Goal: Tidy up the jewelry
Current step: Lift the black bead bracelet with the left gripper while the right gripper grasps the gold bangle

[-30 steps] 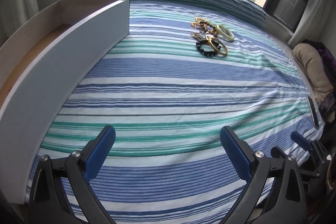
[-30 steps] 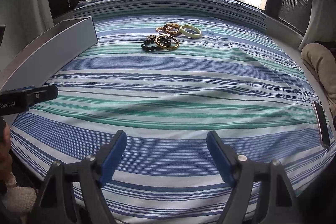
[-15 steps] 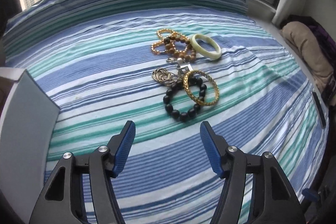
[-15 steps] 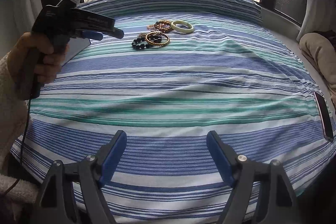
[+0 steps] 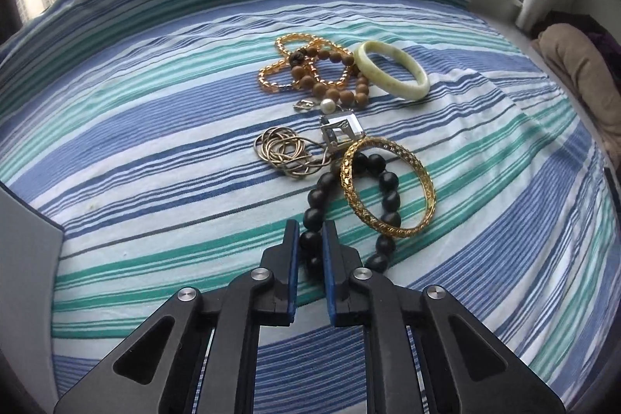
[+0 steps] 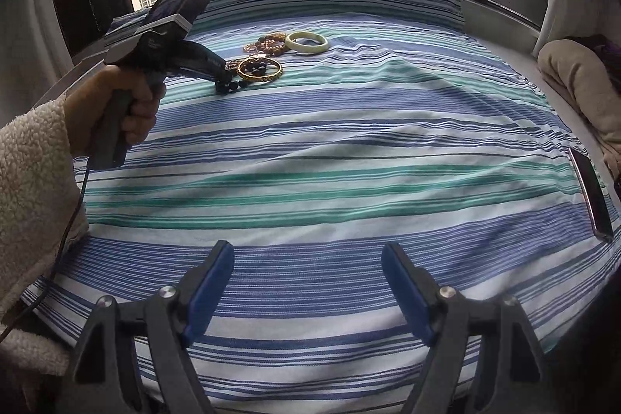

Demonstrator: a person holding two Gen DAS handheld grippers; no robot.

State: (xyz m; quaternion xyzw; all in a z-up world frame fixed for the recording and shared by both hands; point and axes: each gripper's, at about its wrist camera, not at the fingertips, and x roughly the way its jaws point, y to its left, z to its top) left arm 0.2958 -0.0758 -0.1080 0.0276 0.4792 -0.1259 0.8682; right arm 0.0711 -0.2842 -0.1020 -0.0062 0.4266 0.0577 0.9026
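Left claw (image 5: 310,237) is pinching the near side of the black bead bracelet (image 5: 388,181), blue pads (image 5: 292,251) pressed onto the beads. That bracelet lies on the striped bed (image 5: 485,220), its far loop passing through the gold filigree bangle (image 5: 388,185), which rests tilted on top of it. Just left of those you've got a coiled thin chain (image 5: 281,152) and a square silver pendant (image 5: 341,129). Farther back: wooden bead bracelet (image 5: 333,80), amber bead strand (image 5: 287,64), pale jade bangle (image 5: 392,70), all bunched and touching. Grey box wall (image 5: 27,278) at left edge. Your right claw (image 6: 308,284) is spread wide, holding nothing, hovering over the near bed edge, well apart from the pile. Phone (image 6: 592,193) lies at the bed's right edge.
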